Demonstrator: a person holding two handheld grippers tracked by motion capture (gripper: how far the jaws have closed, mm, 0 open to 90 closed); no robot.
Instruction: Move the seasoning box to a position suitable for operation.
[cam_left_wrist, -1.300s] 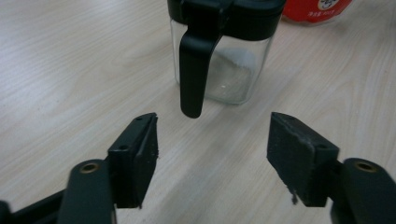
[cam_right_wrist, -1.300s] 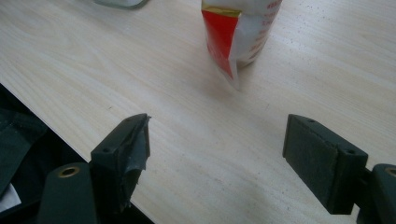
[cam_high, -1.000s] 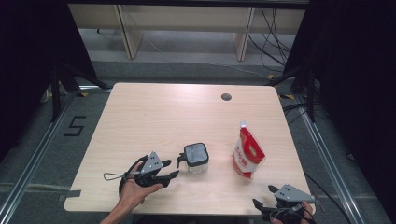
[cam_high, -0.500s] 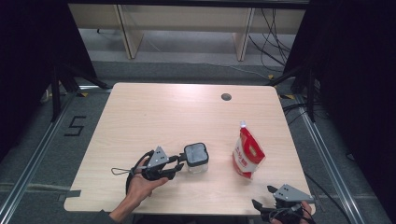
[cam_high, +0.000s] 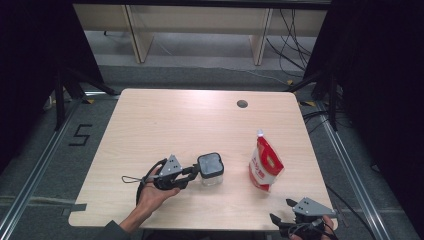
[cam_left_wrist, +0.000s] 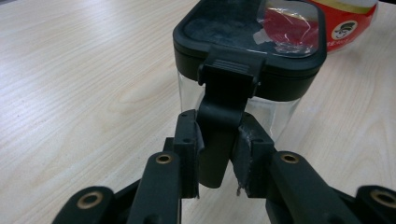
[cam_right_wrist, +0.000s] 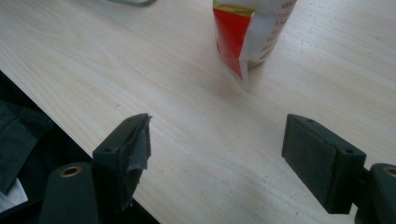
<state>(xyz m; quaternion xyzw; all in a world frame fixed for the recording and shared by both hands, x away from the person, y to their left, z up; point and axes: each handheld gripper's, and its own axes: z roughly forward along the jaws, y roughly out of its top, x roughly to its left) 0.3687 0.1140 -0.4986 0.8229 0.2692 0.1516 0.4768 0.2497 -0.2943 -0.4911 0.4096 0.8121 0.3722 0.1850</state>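
Oddly, no legible writing — red pouch (cam_high: 265, 167), cartoon face logo.

A pale wooden table (cam_high: 165, 120) with rounded corners and a dark round cable hole (cam_high: 242, 104) stands on a grey floor (cam_high: 200, 55). Black curtains (cam_high: 35, 60) hang at both sides. Behind it stand beige shelf frames (cam_high: 135, 30), with loose cables (cam_high: 290, 45) beside them. A "5" (cam_high: 81, 135) is taped on the floor at left.

wooden table (cam_high: 165, 115), lidded container (cam_high: 210, 169), red pouch (cam_high: 265, 166)
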